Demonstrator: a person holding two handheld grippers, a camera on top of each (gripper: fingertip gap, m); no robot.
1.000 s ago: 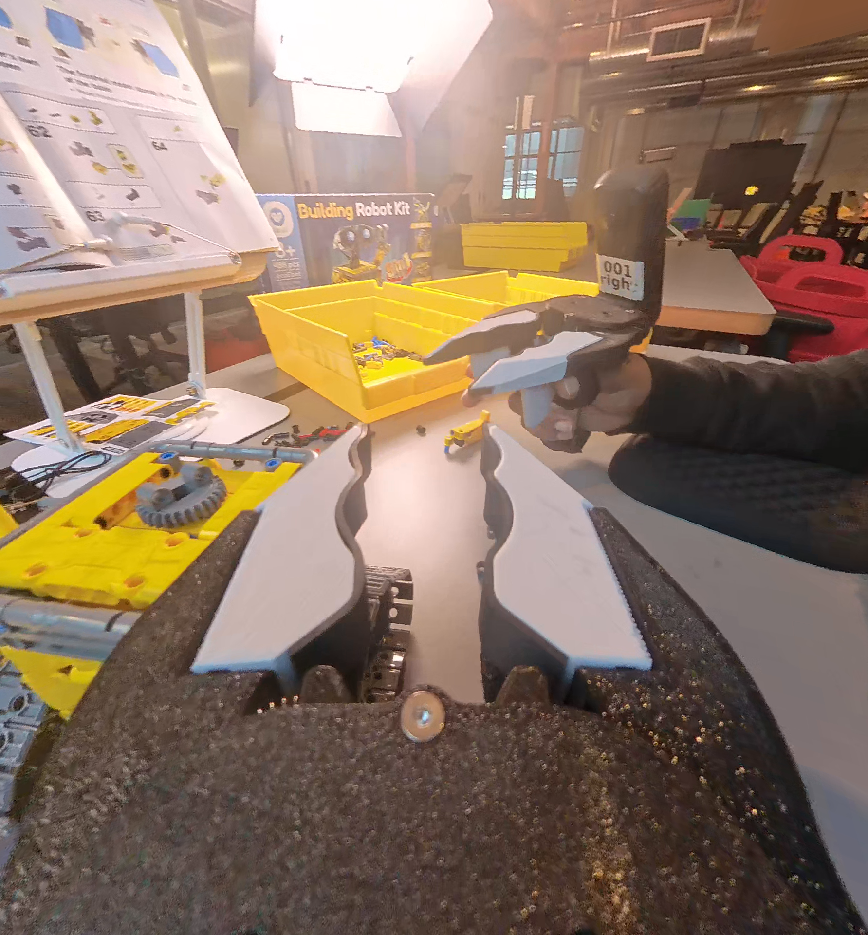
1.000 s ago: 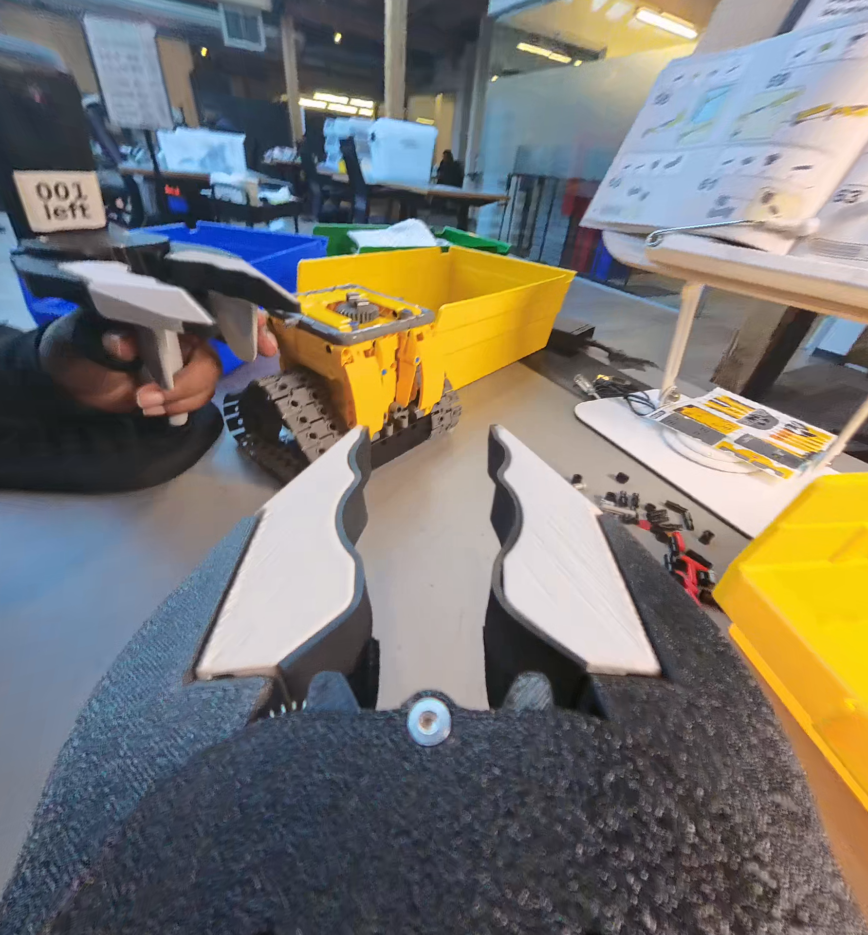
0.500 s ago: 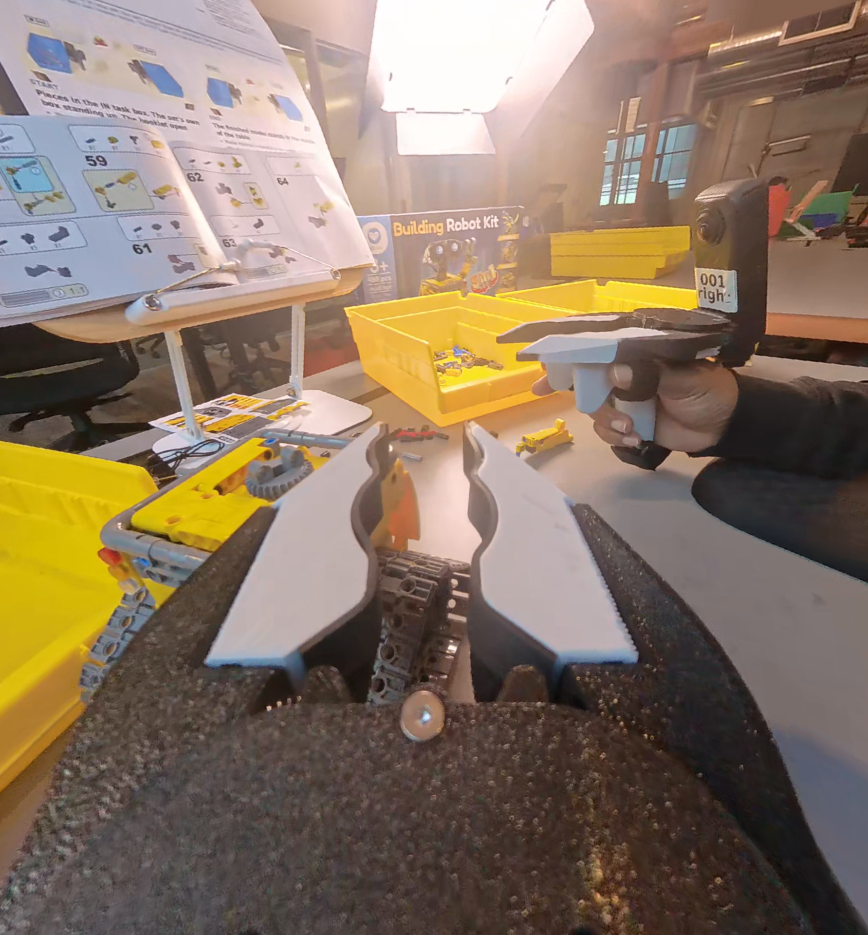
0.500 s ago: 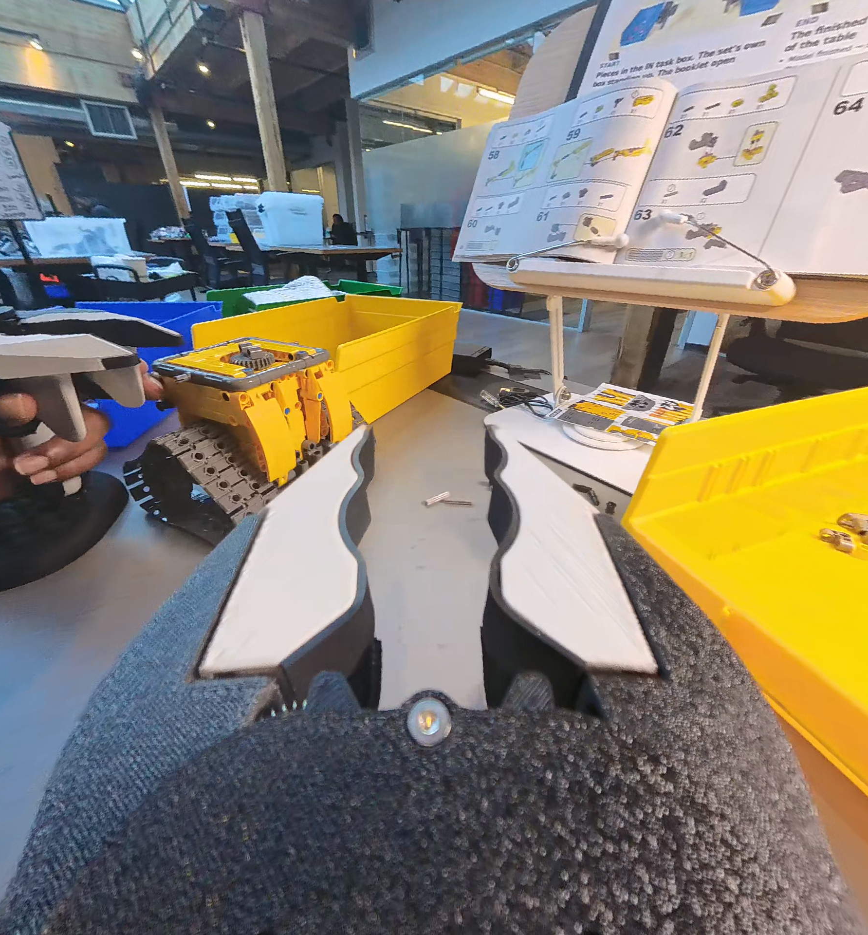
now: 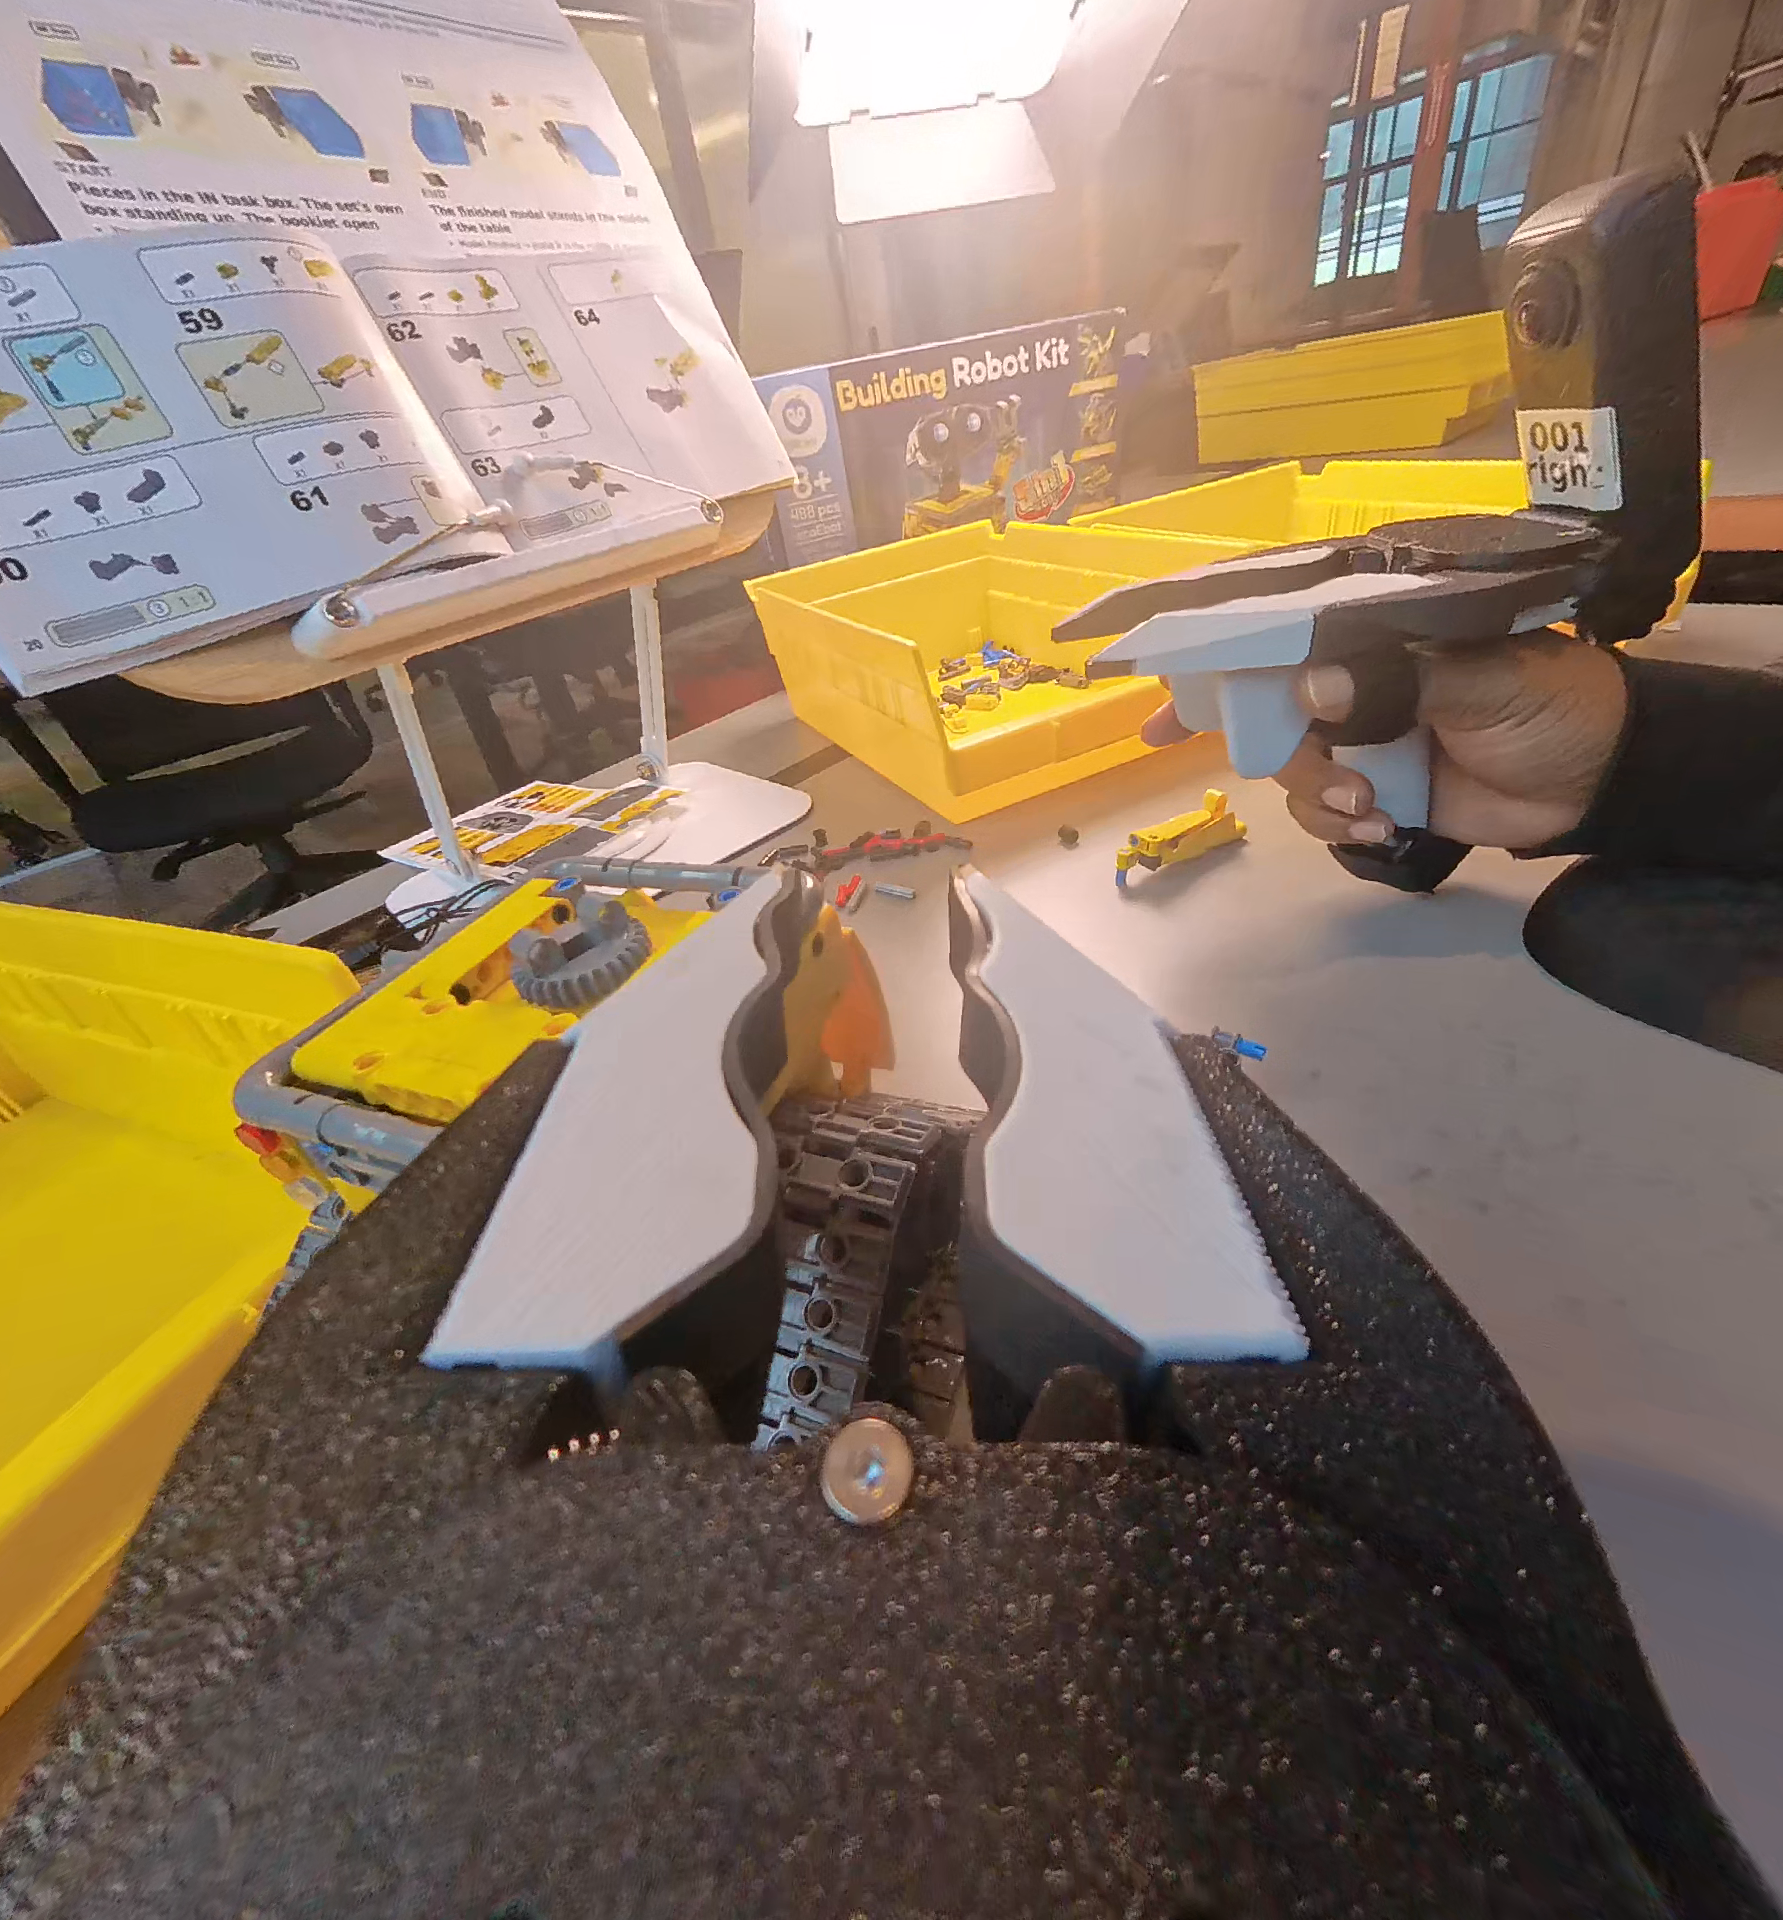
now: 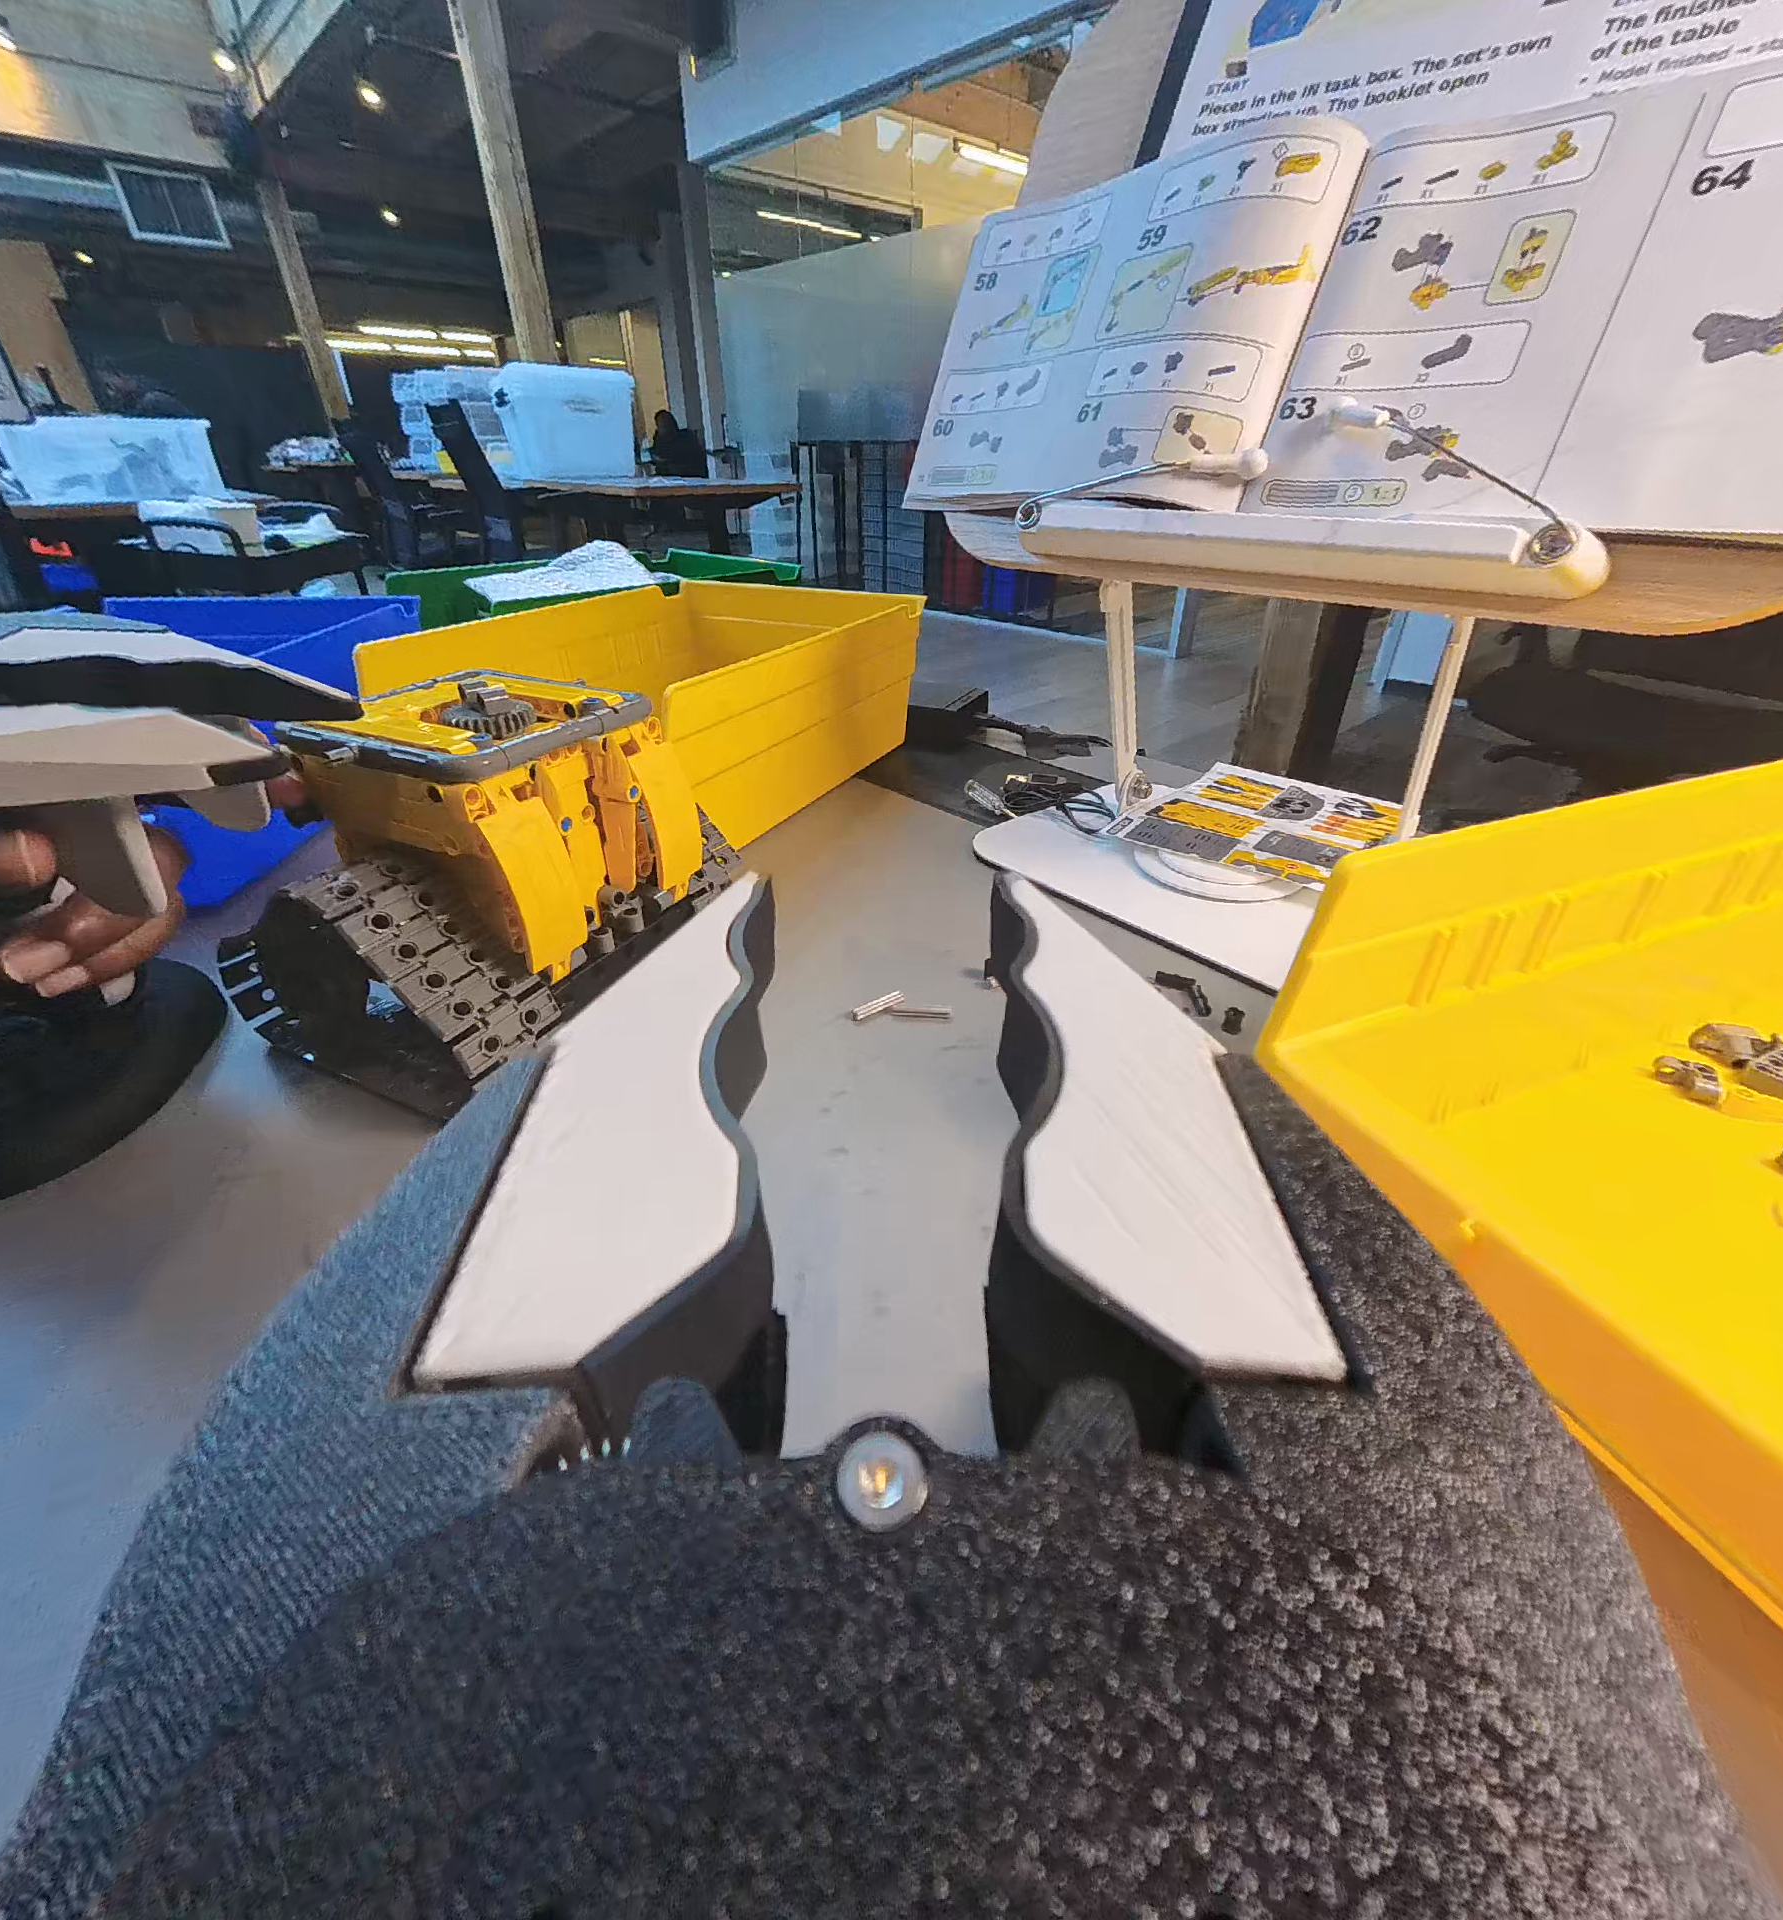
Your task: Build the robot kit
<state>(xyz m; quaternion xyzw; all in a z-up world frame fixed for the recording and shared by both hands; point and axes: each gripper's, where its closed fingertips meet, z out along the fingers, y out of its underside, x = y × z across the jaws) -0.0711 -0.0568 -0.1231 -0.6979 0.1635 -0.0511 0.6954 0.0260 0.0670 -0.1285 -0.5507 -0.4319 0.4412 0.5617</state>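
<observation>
**Both tools spread above the grey surface**

The left tool (image 5: 871,914) is held low and level over the tracked yellow model (image 5: 471,997), its fingers parted with the black track (image 5: 845,1195) and a yellow fender seen between them; whether contact is made cannot be told. The right tool (image 6: 876,914) is held released and empty over the surface (image 6: 866,1143), two small metal pins (image 6: 899,1008) lying ahead of it. A booklet stand (image 6: 1313,551) and a yellow parts bin (image 6: 1552,1039) are seen at right. A workshop with desks is seen behind.
</observation>
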